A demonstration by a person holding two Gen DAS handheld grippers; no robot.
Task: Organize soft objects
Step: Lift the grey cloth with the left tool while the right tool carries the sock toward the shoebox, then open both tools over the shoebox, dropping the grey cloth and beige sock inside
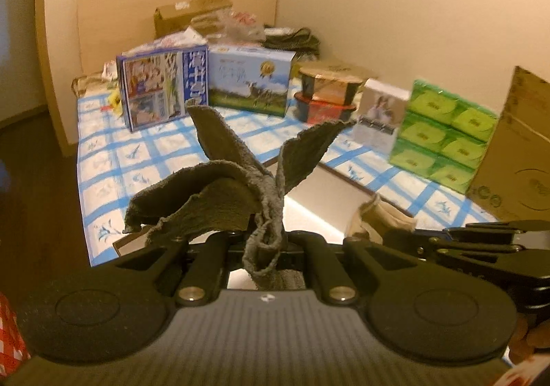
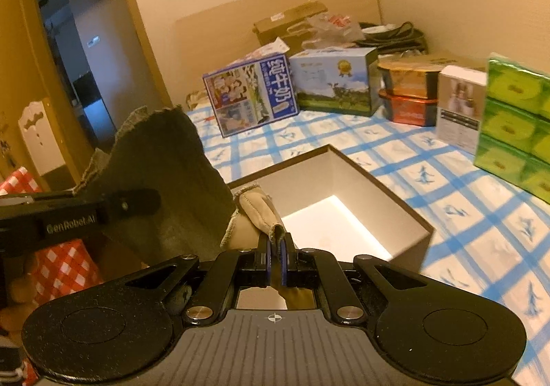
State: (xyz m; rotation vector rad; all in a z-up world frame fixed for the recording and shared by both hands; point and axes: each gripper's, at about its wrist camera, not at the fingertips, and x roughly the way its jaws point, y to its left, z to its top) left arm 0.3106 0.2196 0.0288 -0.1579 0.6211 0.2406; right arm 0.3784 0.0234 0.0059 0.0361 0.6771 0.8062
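Left hand-held gripper (image 1: 264, 241) clamped on grey cloth (image 1: 220, 186), "GenRobot.AI" on side; right hand-held gripper (image 2: 275, 248) pinching beige cloth (image 2: 256, 210).

We see the open box (image 2: 343, 214) clear from above, while cartons (image 2: 330, 80) and green packs (image 2: 515, 124) wall the bed's far side.

Dark grey frayed cloth (image 1: 220, 193), bunched, flaps sticking up, pinched mid-air. Beige cloth (image 2: 256, 214), folded, stitched edge, also pinched. Open box (image 2: 347, 210), white inside, on bed.
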